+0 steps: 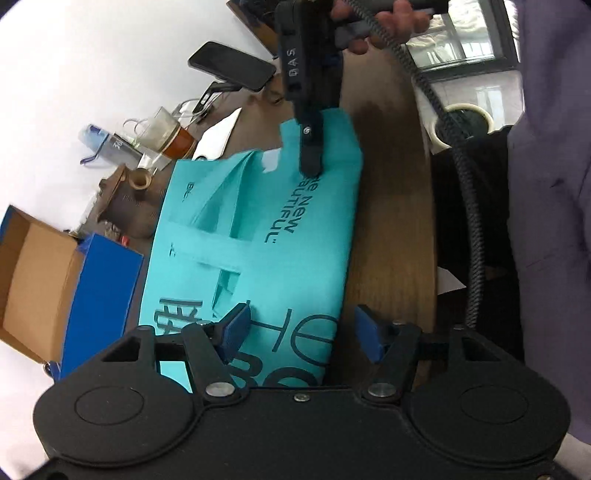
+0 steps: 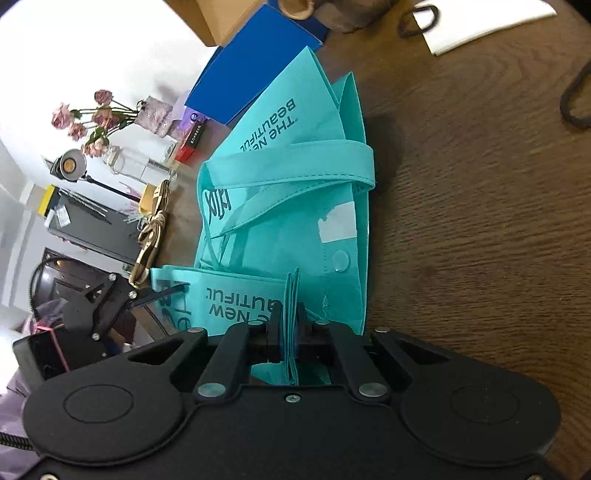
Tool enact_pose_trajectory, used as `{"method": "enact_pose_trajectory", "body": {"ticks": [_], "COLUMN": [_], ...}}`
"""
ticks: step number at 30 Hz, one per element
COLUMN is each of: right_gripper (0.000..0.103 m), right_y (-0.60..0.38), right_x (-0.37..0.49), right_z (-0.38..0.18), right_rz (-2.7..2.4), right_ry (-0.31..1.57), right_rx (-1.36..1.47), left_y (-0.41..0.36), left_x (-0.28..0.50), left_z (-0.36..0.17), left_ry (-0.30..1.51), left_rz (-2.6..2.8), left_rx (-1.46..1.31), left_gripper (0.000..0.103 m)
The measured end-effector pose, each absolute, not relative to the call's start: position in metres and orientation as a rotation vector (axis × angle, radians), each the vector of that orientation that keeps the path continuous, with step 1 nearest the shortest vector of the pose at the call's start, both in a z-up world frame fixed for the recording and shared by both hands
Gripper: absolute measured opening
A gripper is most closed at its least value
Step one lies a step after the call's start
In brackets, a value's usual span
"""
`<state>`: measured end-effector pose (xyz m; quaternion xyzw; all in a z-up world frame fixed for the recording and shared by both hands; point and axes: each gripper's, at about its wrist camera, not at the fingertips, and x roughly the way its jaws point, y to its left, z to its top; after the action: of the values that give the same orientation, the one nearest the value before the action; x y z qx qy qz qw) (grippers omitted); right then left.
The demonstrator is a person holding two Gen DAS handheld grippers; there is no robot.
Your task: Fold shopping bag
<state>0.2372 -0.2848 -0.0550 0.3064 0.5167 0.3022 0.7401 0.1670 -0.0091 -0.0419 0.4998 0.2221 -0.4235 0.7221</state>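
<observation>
A teal shopping bag [image 1: 258, 229] with dark lettering lies partly folded on the wooden table [image 1: 391, 221], its handles crossing the top. My left gripper [image 1: 301, 328] is open above the bag's near end; its blue pads stand apart and press on nothing. My right gripper [image 1: 310, 166] comes down on the bag's far corner. In the right wrist view the right gripper [image 2: 291, 325] is shut on a thin stack of the bag's [image 2: 295, 184] folded layers. The left gripper [image 2: 166, 291] shows at the bag's left edge.
A phone [image 1: 232, 64], a glass cup of tea [image 1: 166, 136] and a blue box with a cardboard flap [image 1: 99, 295] line the table's far side. A tape roll [image 1: 465, 122] and a person's purple sleeve [image 1: 546, 147] are at right. Flowers [image 2: 88, 118] and a white paper bag [image 2: 480, 18] lie beyond.
</observation>
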Motion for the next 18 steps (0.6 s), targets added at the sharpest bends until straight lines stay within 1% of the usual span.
{"method": "enact_pose_trajectory", "body": {"ticks": [5,6,7,8,9,11,14,16,18], "right_gripper": [0.002,0.002,0.005,0.014,0.017,0.027,0.033,0.035,0.043], "right_y": [-0.286,-0.287,-0.288,-0.289,-0.289,-0.287,-0.285,-0.280,-0.272], "right_x": [0.243,0.245,0.245,0.245,0.245,0.237,0.223,0.199,0.180], "right_z": [-0.058,-0.058,-0.058,-0.056,-0.053,-0.037,-0.012,0.017,0.030], "right_rz": [0.667,0.669,0.669,0.666,0.664,0.656,0.642,0.612,0.618], "right_ry": [1.162,1.172,1.174,1.164,1.148,1.073,0.959,0.788,0.664], "right_rx": [0.697,0.707,0.712,0.716,0.710,0.615,0.456,0.189,-0.003], "left_y": [-0.005,-0.007,-0.004,-0.005,-0.001,0.003,0.009,0.009,0.009], "left_x": [0.196,0.201,0.209,0.211,0.222,0.231,0.238,0.239,0.242], "left_z": [-0.034,-0.033,-0.032,-0.032,-0.032,-0.033,-0.035,-0.034,-0.034], "left_ry": [0.611,0.636,0.679,0.689,0.743,0.783,0.810,0.815,0.822], "left_rz": [-1.010,-1.020,-1.048,-1.052,-1.079,-1.106,-1.134,-1.143,-1.156], "left_rx": [0.960,0.932,0.889,0.878,0.814,0.762,0.706,0.700,0.693], "left_gripper": [0.061,0.060,0.059,0.058,0.057,0.057,0.057,0.057,0.057]}}
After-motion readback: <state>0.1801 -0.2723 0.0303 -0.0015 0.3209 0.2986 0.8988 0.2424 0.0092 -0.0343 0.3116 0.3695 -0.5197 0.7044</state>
